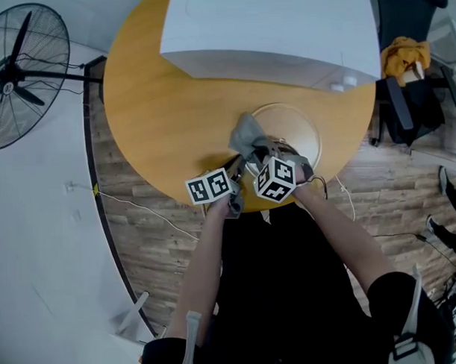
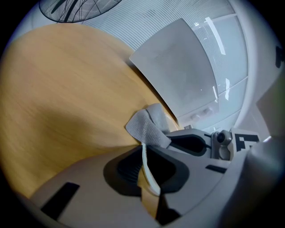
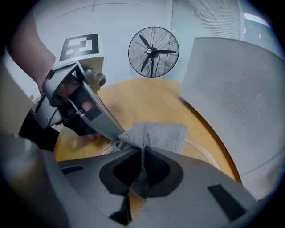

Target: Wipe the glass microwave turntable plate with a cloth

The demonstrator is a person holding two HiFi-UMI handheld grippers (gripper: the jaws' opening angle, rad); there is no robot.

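The glass turntable plate (image 1: 299,126) lies on the round wooden table (image 1: 159,120), close to its near edge. A grey cloth (image 1: 246,133) is bunched over the plate's left side. My left gripper (image 1: 239,167) is shut on the plate's rim (image 2: 150,176), seen as a pale strip between its jaws in the left gripper view (image 2: 144,150). My right gripper (image 1: 261,151) is shut on the cloth (image 3: 162,133), which spreads out beyond its jaws (image 3: 143,153) over the glass (image 3: 202,153). The left gripper (image 3: 116,141) reaches the plate's edge just beside the cloth.
A white microwave (image 1: 275,26) stands on the far half of the table, right behind the plate. A floor fan (image 1: 19,73) stands to the left of the table. At the right is a dark chair (image 1: 412,104) with a yellow garment. Cables run over the wooden floor.
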